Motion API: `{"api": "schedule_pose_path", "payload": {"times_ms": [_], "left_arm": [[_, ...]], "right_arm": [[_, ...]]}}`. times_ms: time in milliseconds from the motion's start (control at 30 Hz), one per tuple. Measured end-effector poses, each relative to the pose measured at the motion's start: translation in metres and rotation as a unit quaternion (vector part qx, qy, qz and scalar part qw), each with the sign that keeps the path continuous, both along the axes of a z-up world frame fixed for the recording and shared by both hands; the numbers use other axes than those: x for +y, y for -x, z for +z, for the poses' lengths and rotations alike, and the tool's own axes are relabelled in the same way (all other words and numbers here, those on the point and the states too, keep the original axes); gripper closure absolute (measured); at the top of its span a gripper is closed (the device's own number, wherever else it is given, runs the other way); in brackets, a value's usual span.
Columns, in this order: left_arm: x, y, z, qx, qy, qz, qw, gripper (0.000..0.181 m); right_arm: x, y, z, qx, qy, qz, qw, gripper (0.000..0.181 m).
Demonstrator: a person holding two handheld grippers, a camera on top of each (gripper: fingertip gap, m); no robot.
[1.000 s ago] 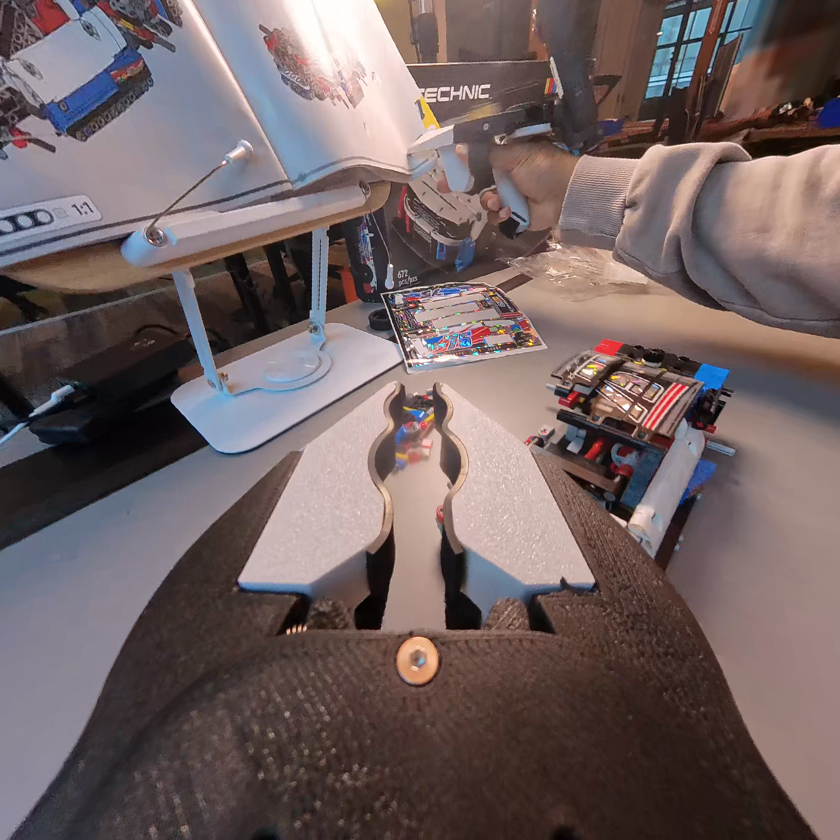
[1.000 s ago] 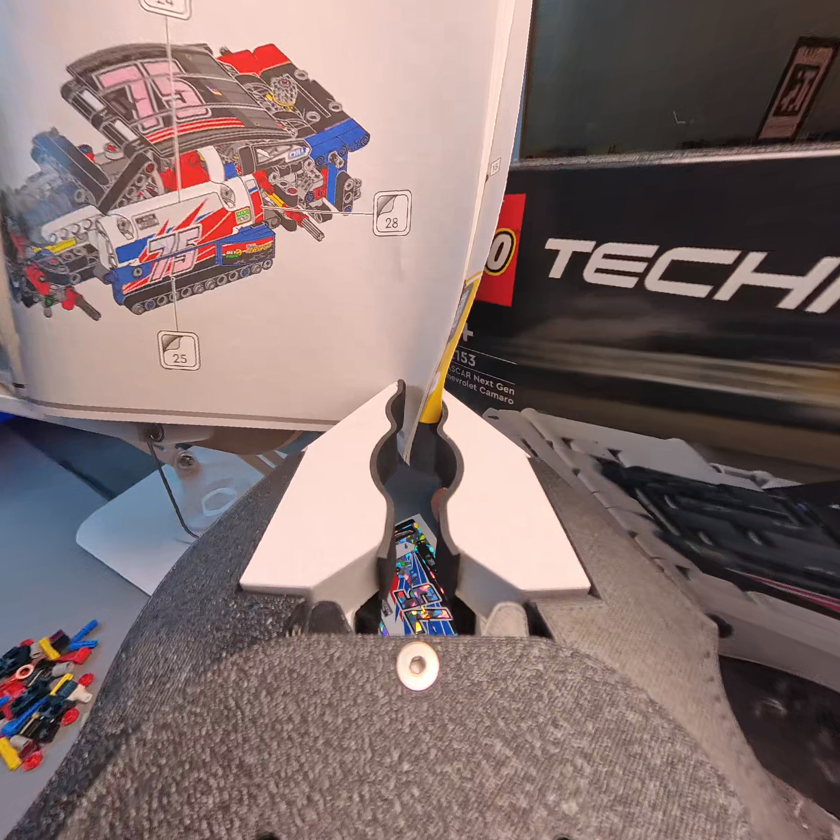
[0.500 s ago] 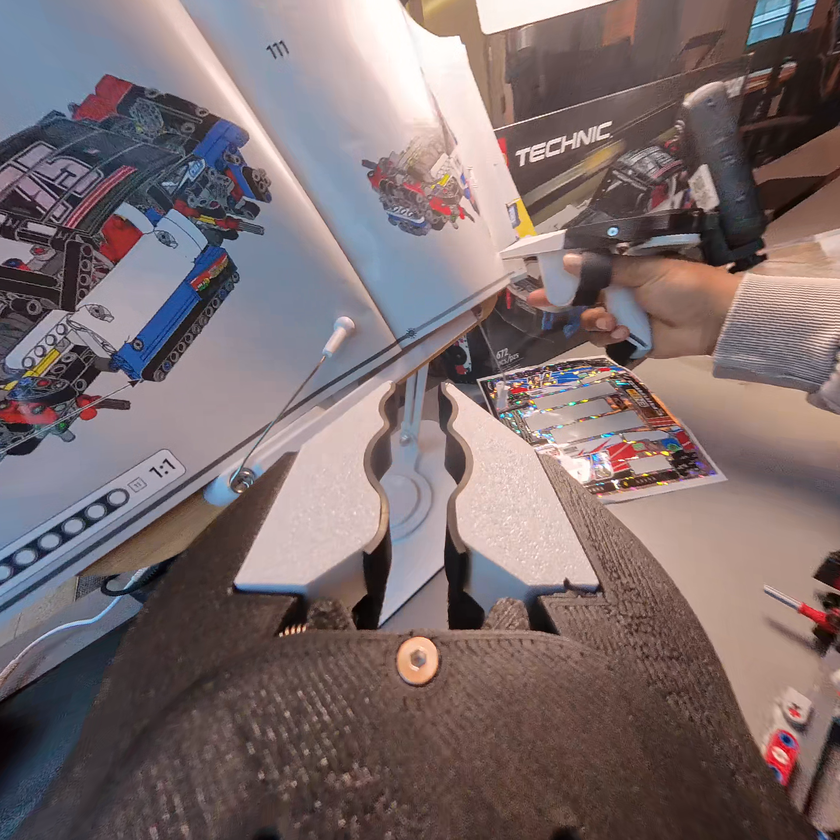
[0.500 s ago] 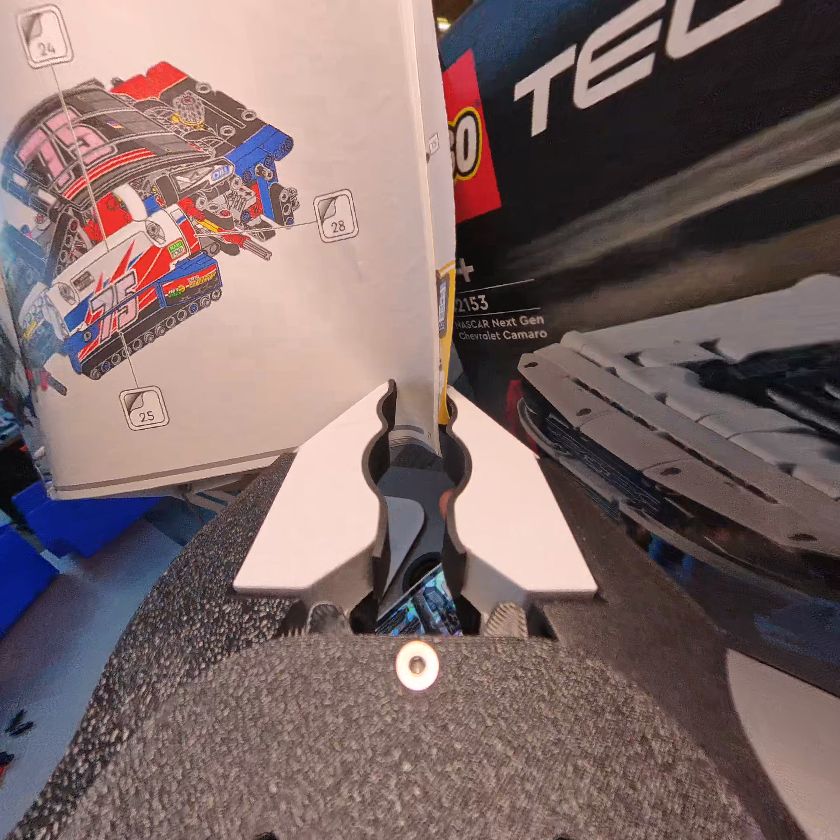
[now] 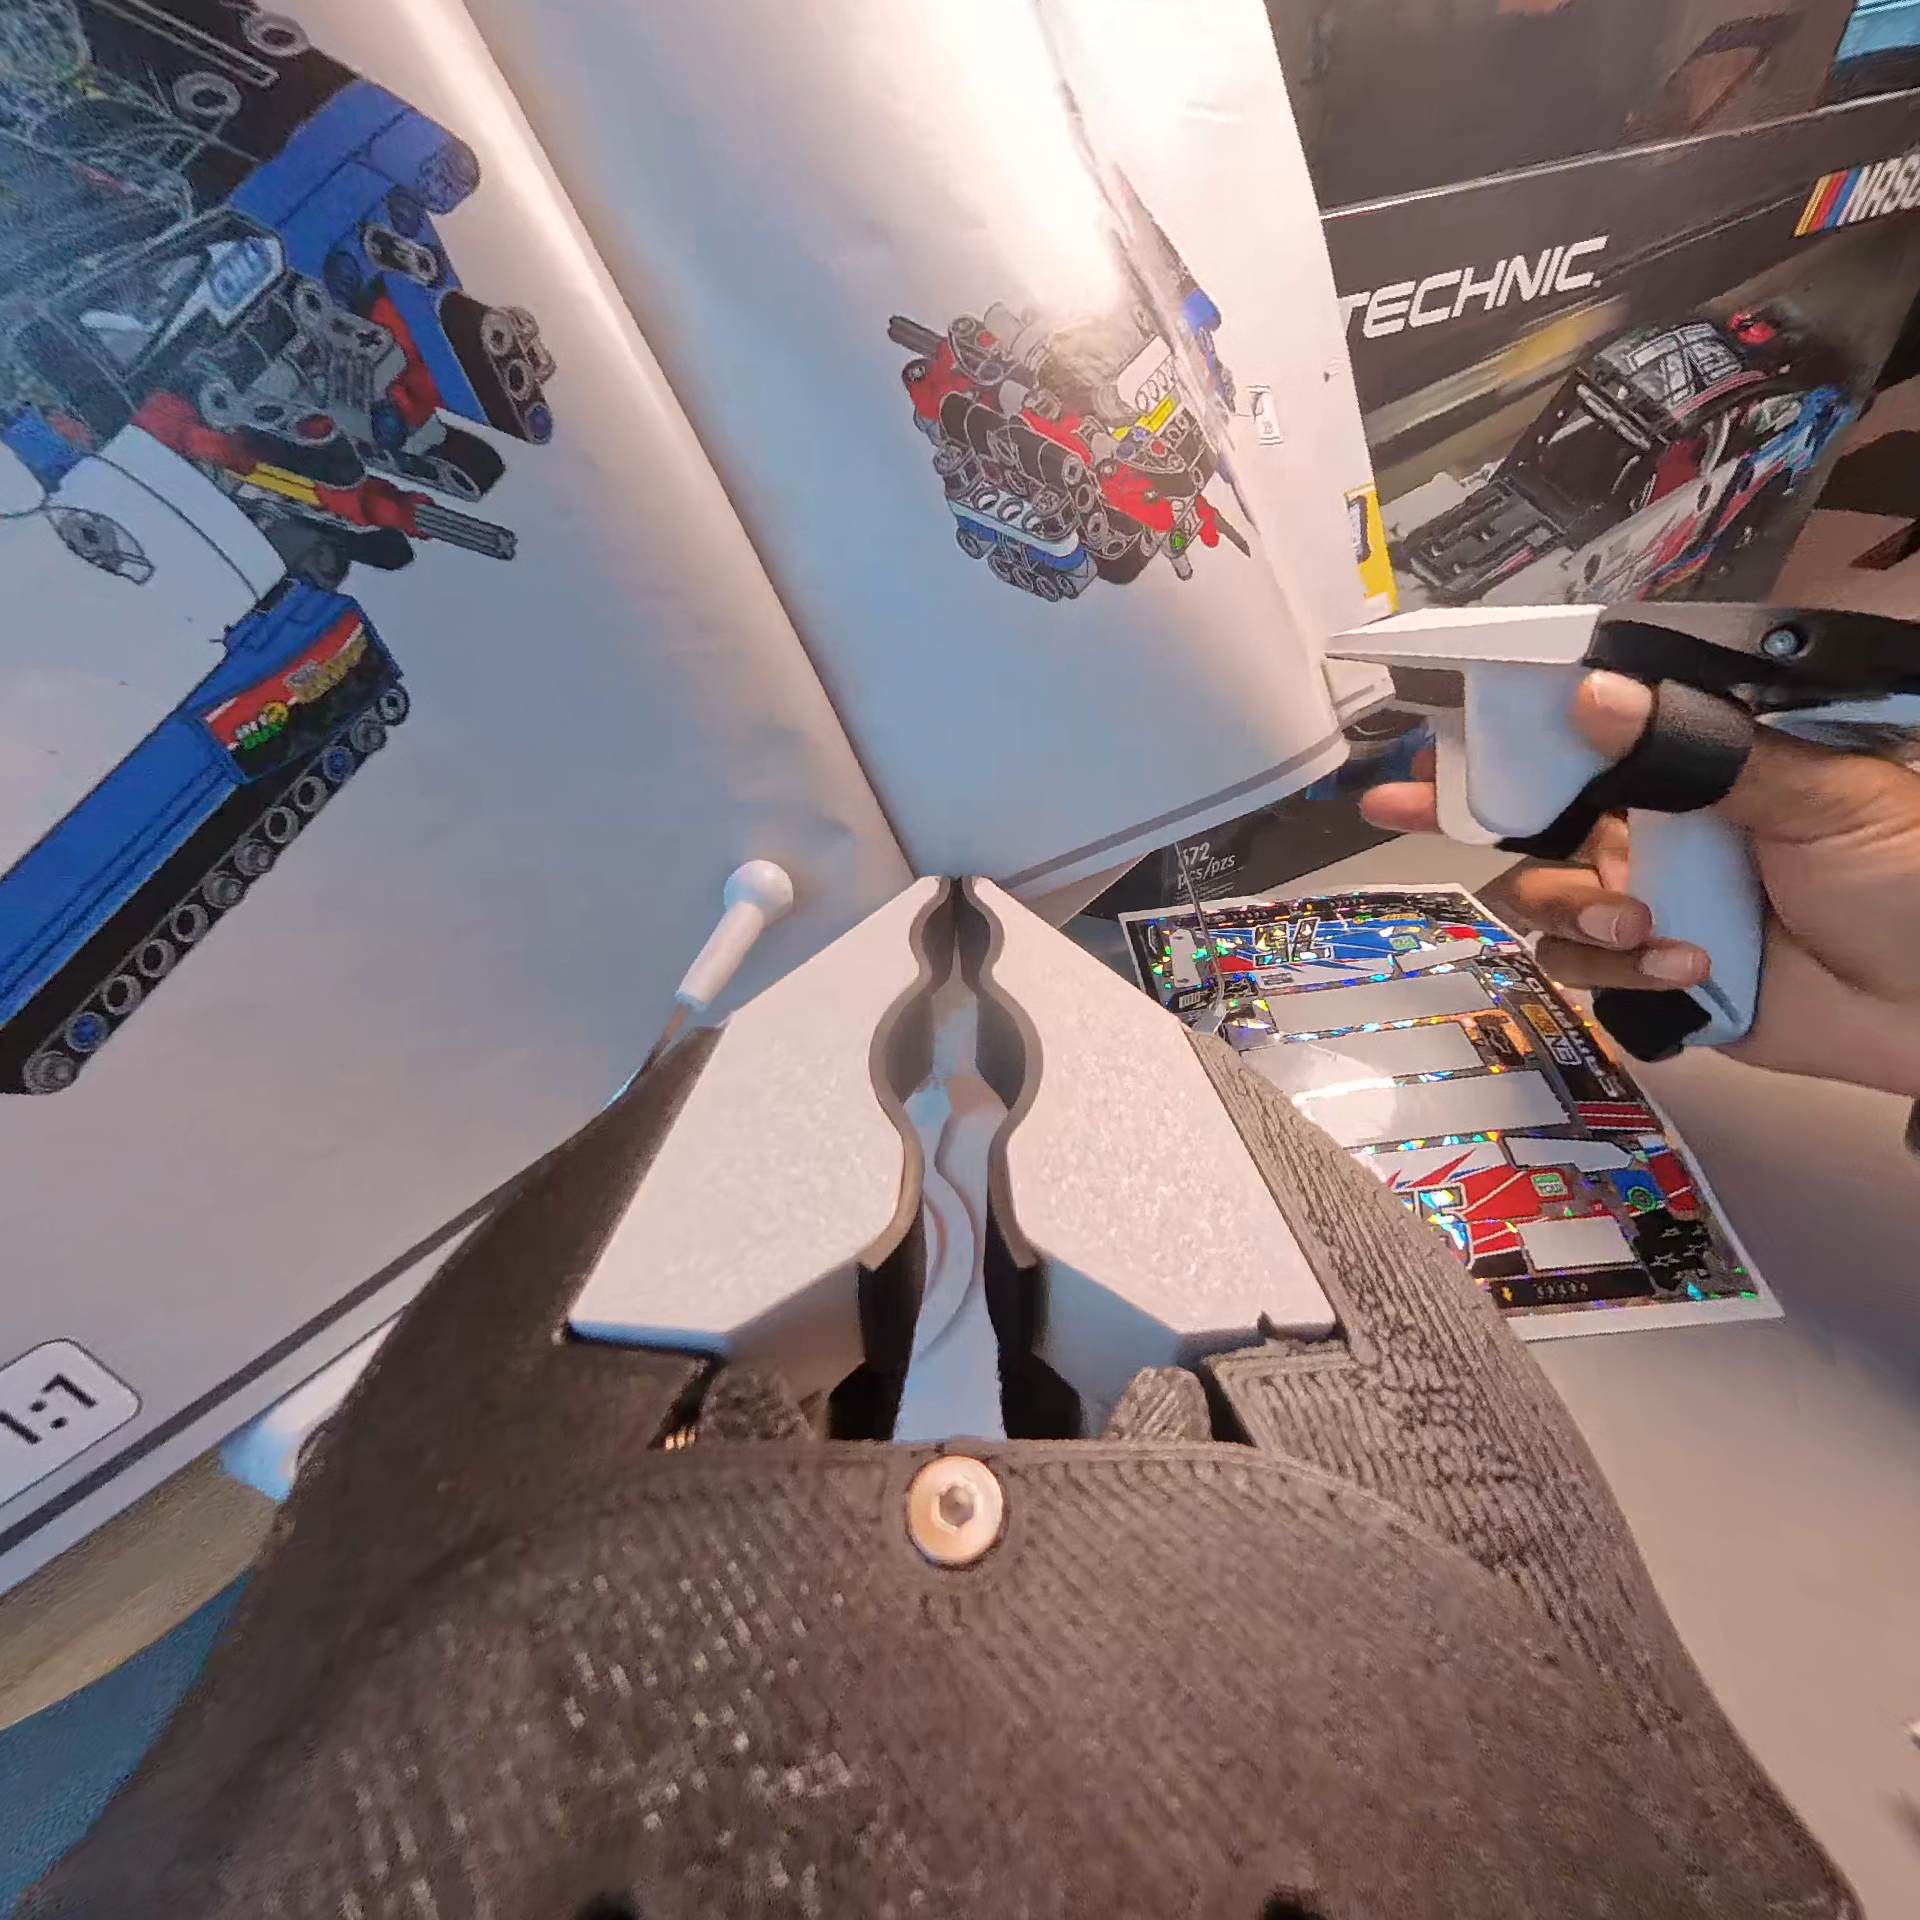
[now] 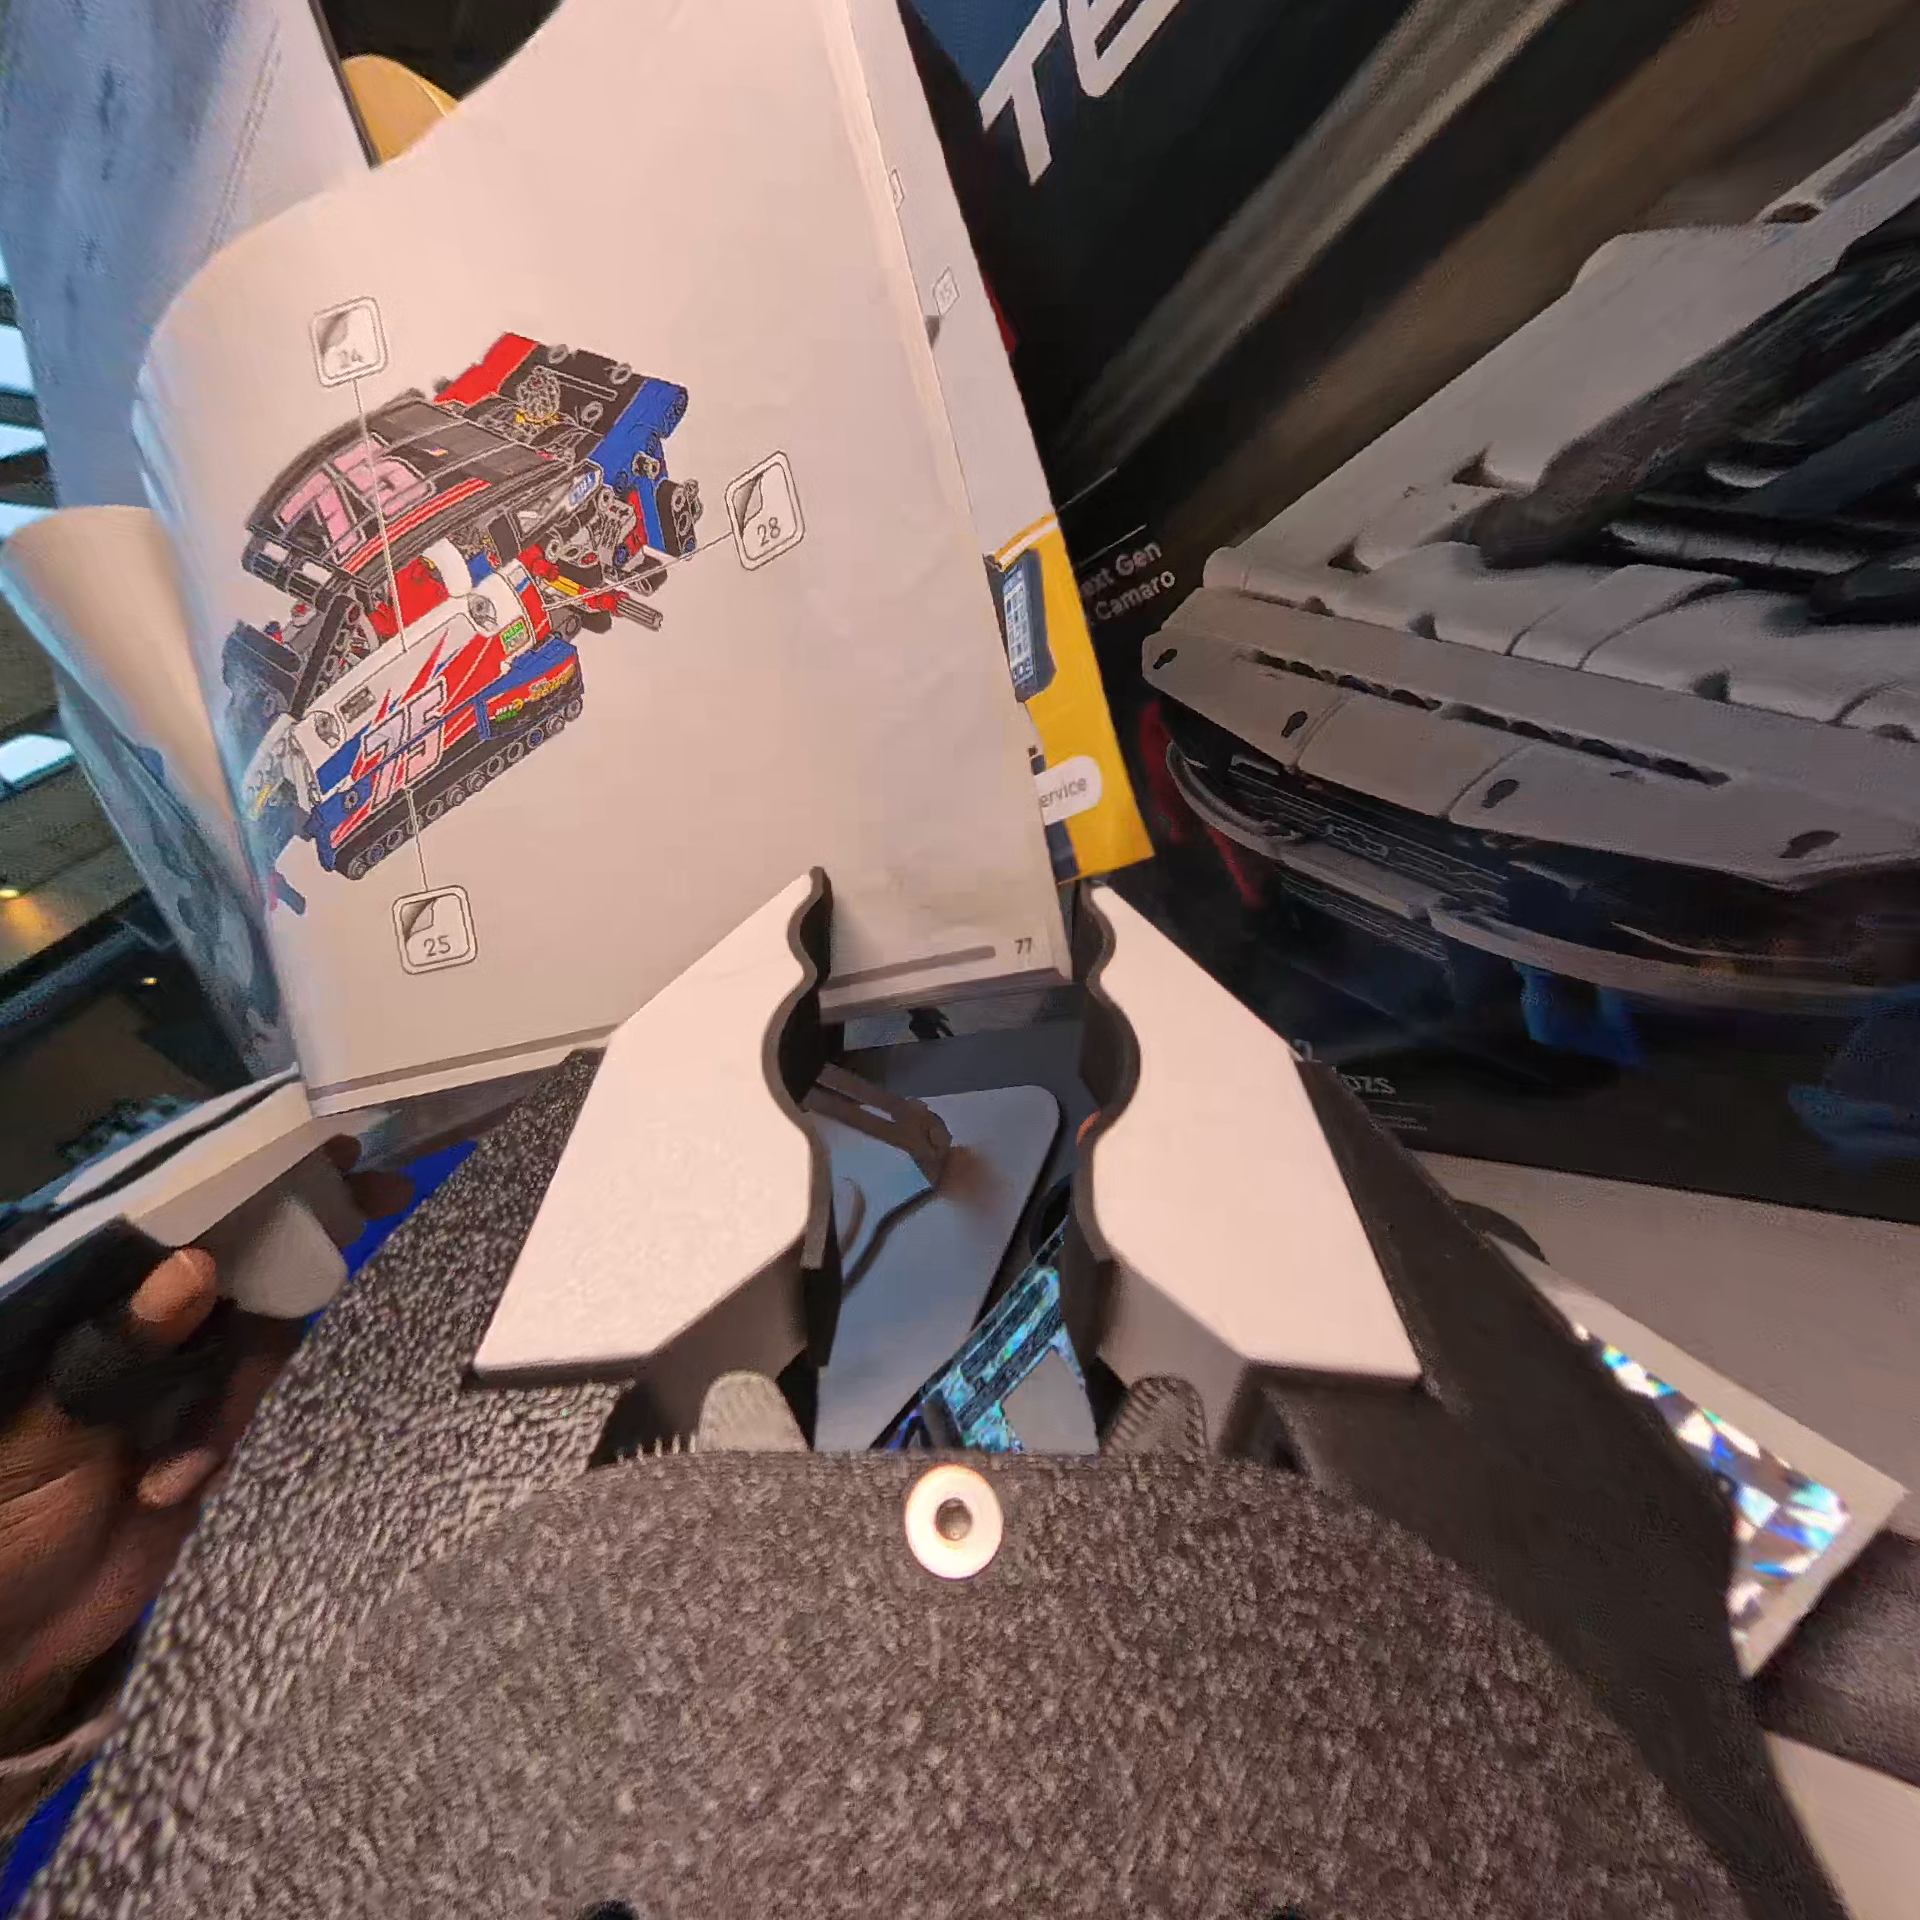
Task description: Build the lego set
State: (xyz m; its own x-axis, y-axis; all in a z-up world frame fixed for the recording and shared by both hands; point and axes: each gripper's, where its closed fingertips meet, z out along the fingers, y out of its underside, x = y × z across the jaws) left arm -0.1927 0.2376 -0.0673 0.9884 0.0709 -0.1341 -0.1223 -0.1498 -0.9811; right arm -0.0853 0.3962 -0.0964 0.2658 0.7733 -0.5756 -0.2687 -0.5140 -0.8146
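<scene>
Lego instruction booklet [image 5: 644, 665] stands open on its stand near the set's box [image 5: 1621, 343], the left gripper [image 5: 958, 902] clenched on a page's lower edge while the right gripper [image 6: 951, 914] spreads released jaws around the page corner, so clumsy pulling may tear paper.

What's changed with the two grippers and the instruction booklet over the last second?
The left gripper moved up from over the table to the instruction booklet and shut at the lifted page's bottom edge. The right gripper, earlier nearly shut at the page's right corner, has opened. The page now stands lifted and curled. The sticker sheet stays flat on the table.
</scene>
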Motion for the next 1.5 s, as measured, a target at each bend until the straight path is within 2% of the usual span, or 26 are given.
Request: {"api": "schedule_pose_path", "payload": {"times_ms": [133, 233, 367, 400, 533, 667, 833, 1067, 1167, 1267, 1400, 1500], "left_arm": [[0.003, 0.000, 0.001, -0.056, 0.005, 0.003, 0.998, 0.181], [0.004, 0.000, 0.001, -0.099, 0.004, 0.002, 0.995, 0.181], [0.008, -0.001, 0.000, -0.117, 0.003, 0.003, 0.993, 0.181], [0.008, -0.001, 0.000, -0.115, 0.004, 0.003, 0.993, 0.181], [0.005, 0.000, 0.002, -0.108, 0.000, 0.002, 0.994, 0.181], [-0.001, 0.003, 0.001, -0.114, 0.000, 0.001, 0.993, 0.181], [-0.012, 0.010, 0.001, -0.131, -0.012, -0.003, 0.991, 0.181], [-0.016, 0.009, 0.001, -0.137, -0.005, -0.025, 0.990, 0.181], [-0.022, 0.011, 0.007, -0.117, -0.011, -0.026, 0.993, 0.181], [-0.026, 0.016, 0.011, -0.099, -0.013, -0.024, 0.995, 0.181], [-0.025, 0.018, 0.011, -0.094, -0.007, -0.029, 0.995, 0.181], [-0.024, 0.018, 0.012, -0.077, -0.003, -0.026, 0.997, 0.181]], "right_arm": [[-0.027, 0.002, -0.003, 0.024, 0.022, 0.021, 0.999, 0.114], [-0.052, 0.020, 0.007, 0.065, 0.029, 0.082, 0.994, 0.100], [-0.054, 0.045, 0.014, 0.080, 0.059, 0.113, 0.989, 0.091], [-0.050, 0.050, 0.015, 0.086, 0.064, 0.114, 0.988, 0.093], [-0.049, 0.061, 0.023, 0.124, 0.091, 0.170, 0.973, 0.137], [-0.060, 0.052, 0.018, 0.120, 0.067, 0.170, 0.976, 0.152], [-0.091, 0.036, 0.017, 0.117, 0.031, 0.154, 0.981, 0.156], [-0.095, 0.031, 0.015, 0.090, 0.049, 0.165, 0.981, 0.147], [-0.087, 0.015, 0.010, 0.086, 0.051, 0.141, 0.985, 0.146], [-0.070, -0.001, 0.010, 0.090, 0.047, 0.103, 0.990, 0.161], [-0.061, 0.004, 0.020, 0.065, 0.007, 0.101, 0.993, 0.165], [-0.053, 0.008, 0.027, 0.066, 0.010, 0.100, 0.993, 0.169]]}}
